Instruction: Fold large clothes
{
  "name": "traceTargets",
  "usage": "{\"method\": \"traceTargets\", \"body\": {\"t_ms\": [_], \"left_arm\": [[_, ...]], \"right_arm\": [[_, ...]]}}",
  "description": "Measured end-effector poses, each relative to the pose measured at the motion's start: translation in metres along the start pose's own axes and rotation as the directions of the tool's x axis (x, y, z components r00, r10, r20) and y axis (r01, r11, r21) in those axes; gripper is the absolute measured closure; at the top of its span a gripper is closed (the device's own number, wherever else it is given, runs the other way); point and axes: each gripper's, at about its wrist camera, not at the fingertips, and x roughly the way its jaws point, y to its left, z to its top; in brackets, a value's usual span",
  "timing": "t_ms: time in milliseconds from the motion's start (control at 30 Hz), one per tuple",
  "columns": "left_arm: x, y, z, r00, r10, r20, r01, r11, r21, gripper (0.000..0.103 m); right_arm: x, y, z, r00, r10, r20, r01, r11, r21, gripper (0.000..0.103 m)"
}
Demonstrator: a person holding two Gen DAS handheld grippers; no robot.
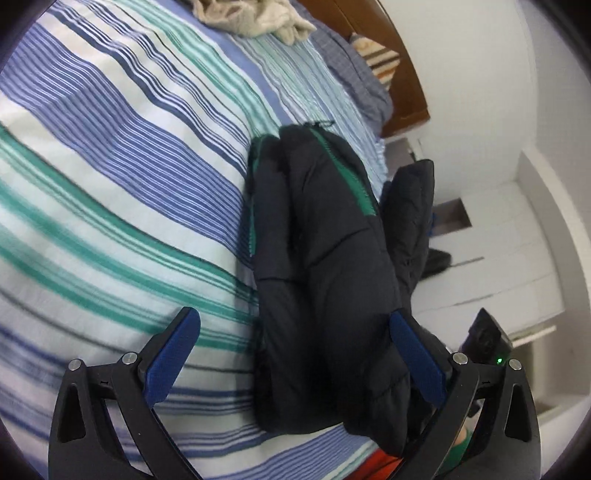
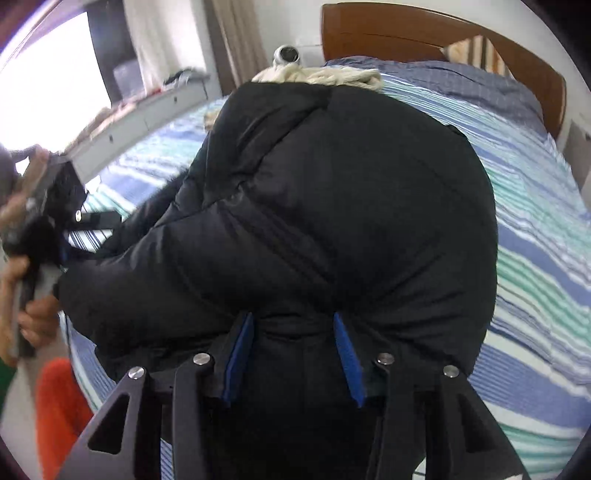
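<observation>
1. Right wrist view: the right gripper [image 2: 291, 350] has its blue pads pinched into a bunch of the black puffer jacket [image 2: 332, 206], so it is clamped on the fabric. The padded bulk bulges up ahead of the fingers and hides most of the striped bedspread [image 2: 535, 229].

2. Left wrist view: the left gripper [image 1: 295, 354] stands wide apart. The jacket [image 1: 325, 280] lies between its pads, brushing the right-hand one, but nothing presses on it, so I judge it is not held on this side.

3. The jacket sits along the near edge of the bed, partly bundled, with a green lining strip showing. One dark padded part [image 1: 410, 214] hangs off past the mattress edge.

4. Risk: with only one grip, a pull from the right could drag the whole slippery bundle sideways instead of making a fold, and the overhanging part could draw it off the bed.

5. Risk: the right pinch takes in thick, springy padding; it may hold only the outer layer, which could slide out under load.

6. Risk: a cream garment [image 1: 255, 18] lies further up the bed, near the wooden headboard [image 2: 443, 37]; a wide sweep might snag it.
</observation>
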Motion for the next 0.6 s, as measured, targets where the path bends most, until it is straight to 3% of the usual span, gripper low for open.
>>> {"method": "traceTargets", "body": {"t_ms": [167,233,367,467,600], "left_arm": [[0.015,-0.011,0.001,0.985,-0.139,-0.102,0.146,0.987,0.069,0.001],[0.021,-0.021,-0.001,0.976,-0.162,-0.145,0.179,0.978,0.109,0.001],[0.040,-0.052,-0.004,0.978,-0.038,-0.203,0.090,0.964,0.251,0.001],[0.067,-0.068,-0.003,0.964,0.089,-0.249,-0.003,0.946,0.326,0.000],[0.095,-0.067,0.011,0.945,0.151,-0.289,-0.061,0.952,0.299,0.000]], "right_arm": [[0.006,0.006,-0.002,1.000,-0.016,-0.024,0.015,0.999,-0.035,0.056],[0.009,0.008,-0.003,0.999,-0.026,-0.027,0.024,0.999,-0.046,0.056],[0.008,0.009,-0.003,0.999,-0.036,-0.030,0.034,0.998,-0.050,0.056],[0.009,0.010,-0.003,0.999,-0.037,-0.027,0.036,0.998,-0.048,0.056],[0.008,0.013,-0.005,0.999,-0.049,-0.021,0.048,0.997,-0.052,0.056]]}}
